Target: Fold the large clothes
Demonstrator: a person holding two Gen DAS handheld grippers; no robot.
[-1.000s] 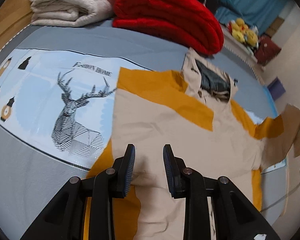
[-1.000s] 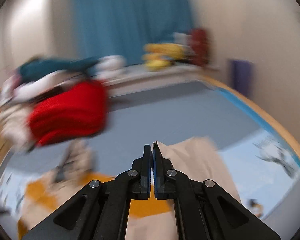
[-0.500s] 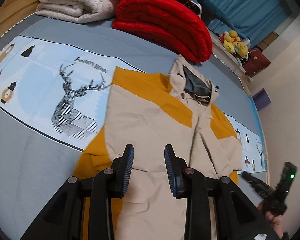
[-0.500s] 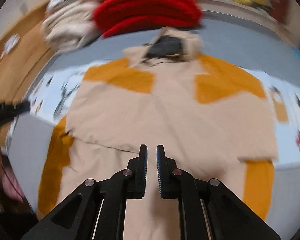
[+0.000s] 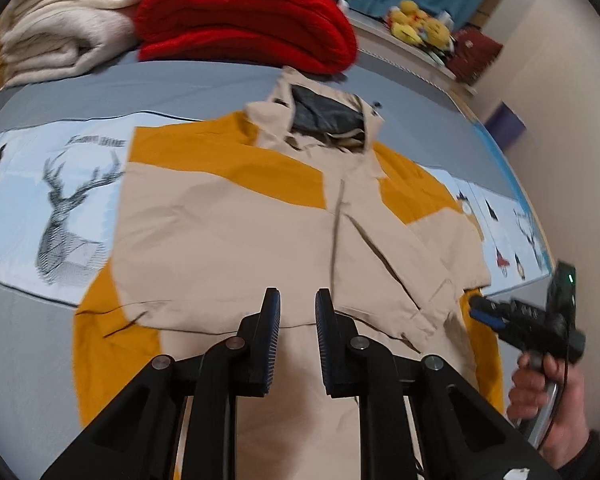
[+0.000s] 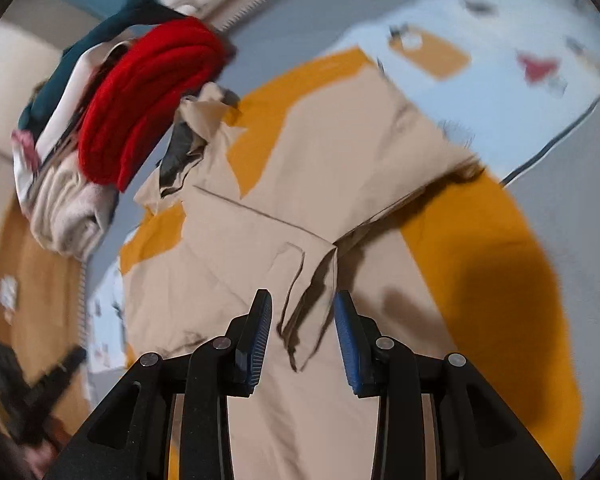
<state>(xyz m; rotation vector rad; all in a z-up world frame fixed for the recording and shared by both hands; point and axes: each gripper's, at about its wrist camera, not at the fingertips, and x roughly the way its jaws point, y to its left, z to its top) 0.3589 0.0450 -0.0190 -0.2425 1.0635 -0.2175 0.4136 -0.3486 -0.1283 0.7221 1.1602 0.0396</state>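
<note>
The jacket (image 5: 236, 236) lies lengthwise away from both released tools, its folded cuff just beyond the right tool (image 6: 303, 328).

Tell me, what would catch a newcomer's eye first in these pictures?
First the jacket, beige with orange patches, spread flat across the middle of the bed with its sleeves folded in over the body. Behind its hood sits a bright red blanket, next to a cream blanket. In front, both black grippers, left and right, hang open over the jacket's lower part.
</note>
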